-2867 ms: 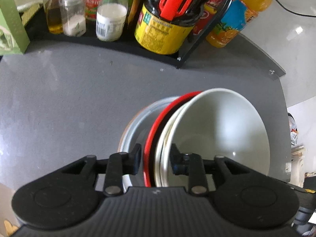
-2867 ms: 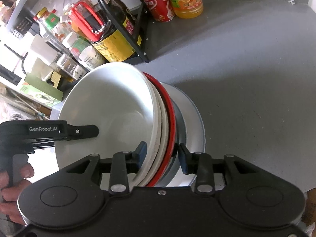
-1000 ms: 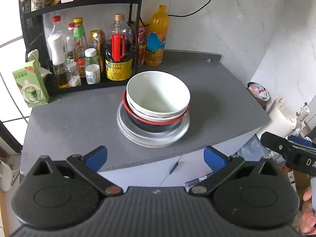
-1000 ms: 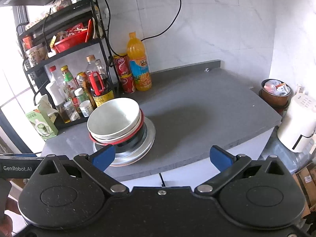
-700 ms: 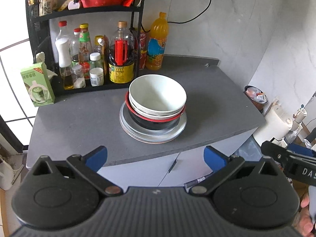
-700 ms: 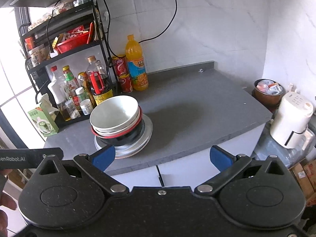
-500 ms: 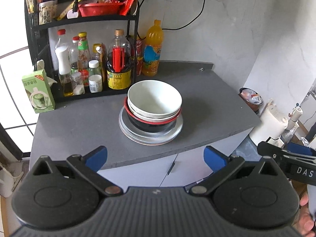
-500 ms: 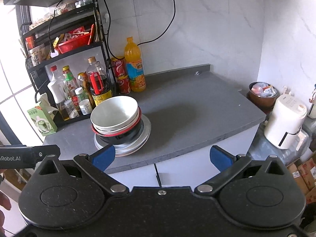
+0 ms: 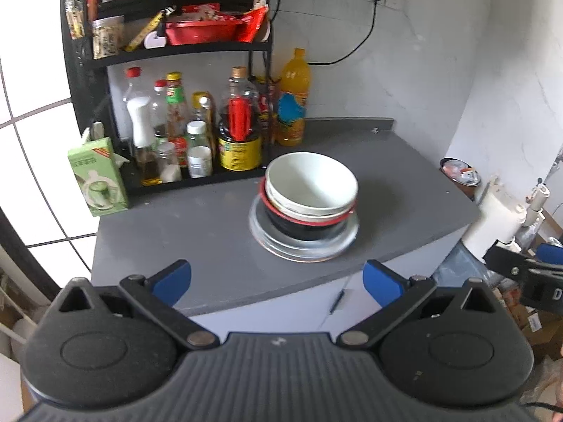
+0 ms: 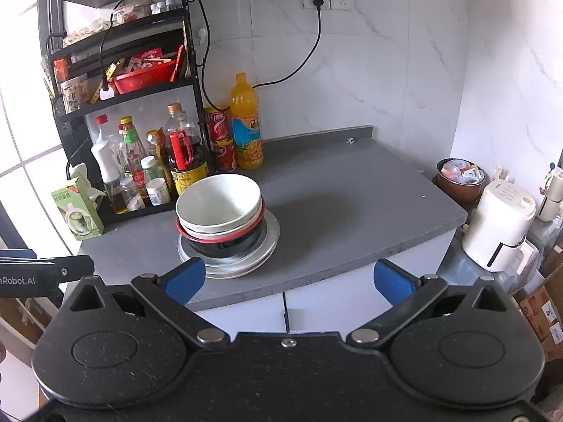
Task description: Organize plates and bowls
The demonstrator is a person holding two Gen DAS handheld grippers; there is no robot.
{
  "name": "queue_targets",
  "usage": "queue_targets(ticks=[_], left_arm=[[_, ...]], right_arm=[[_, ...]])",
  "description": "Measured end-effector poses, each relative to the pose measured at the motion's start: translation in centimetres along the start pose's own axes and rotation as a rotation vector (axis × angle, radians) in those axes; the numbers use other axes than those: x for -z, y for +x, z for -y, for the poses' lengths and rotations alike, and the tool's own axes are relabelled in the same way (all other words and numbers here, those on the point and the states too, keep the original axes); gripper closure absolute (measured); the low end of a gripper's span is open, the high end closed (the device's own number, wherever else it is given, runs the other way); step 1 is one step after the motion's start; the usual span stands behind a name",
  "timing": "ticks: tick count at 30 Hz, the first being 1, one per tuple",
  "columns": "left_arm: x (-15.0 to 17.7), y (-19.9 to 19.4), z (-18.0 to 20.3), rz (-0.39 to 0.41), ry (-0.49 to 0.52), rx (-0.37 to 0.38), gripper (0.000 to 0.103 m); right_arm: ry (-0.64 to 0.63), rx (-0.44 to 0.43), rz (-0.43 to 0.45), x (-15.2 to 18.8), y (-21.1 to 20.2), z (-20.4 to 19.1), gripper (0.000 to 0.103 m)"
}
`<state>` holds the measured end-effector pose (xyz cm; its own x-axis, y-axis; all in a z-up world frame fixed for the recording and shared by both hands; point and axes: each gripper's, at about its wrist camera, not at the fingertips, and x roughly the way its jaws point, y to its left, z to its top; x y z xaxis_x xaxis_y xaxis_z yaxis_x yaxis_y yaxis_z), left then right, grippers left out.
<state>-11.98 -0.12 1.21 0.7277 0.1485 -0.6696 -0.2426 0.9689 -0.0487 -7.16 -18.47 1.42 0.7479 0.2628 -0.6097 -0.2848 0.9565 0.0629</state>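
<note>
A stack of dishes stands on the grey counter [image 9: 197, 232]: a white bowl [image 9: 311, 184] on top, a red-rimmed black bowl [image 9: 302, 227] under it, and a silver plate [image 9: 278, 242] at the bottom. The stack also shows in the right wrist view, with the white bowl [image 10: 218, 204] above the silver plate [image 10: 271, 235]. My left gripper [image 9: 276, 279] is open and empty, held back off the counter's front edge. My right gripper [image 10: 286, 279] is open and empty, also back from the counter.
A black rack [image 9: 165, 49] with sauce bottles stands at the counter's back left, next to an orange drink bottle [image 10: 246, 126] and red cans [image 10: 225, 153]. A green tissue box [image 9: 98, 176] sits at the left. A white appliance [image 10: 499, 225] stands to the right, below the counter.
Both grippers let go of the stack, which now stands on the counter. Both opened wide and drew back and up, away from the counter.
</note>
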Motion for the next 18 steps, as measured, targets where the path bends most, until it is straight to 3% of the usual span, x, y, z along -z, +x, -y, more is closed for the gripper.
queue_targets(ticks=[18], left_arm=[[0.4, -1.4, -2.4, -0.019, 0.035, 0.037, 0.0]], right_arm=[[0.003, 0.011, 0.011, -0.1, -1.9, -2.3, 0.0]])
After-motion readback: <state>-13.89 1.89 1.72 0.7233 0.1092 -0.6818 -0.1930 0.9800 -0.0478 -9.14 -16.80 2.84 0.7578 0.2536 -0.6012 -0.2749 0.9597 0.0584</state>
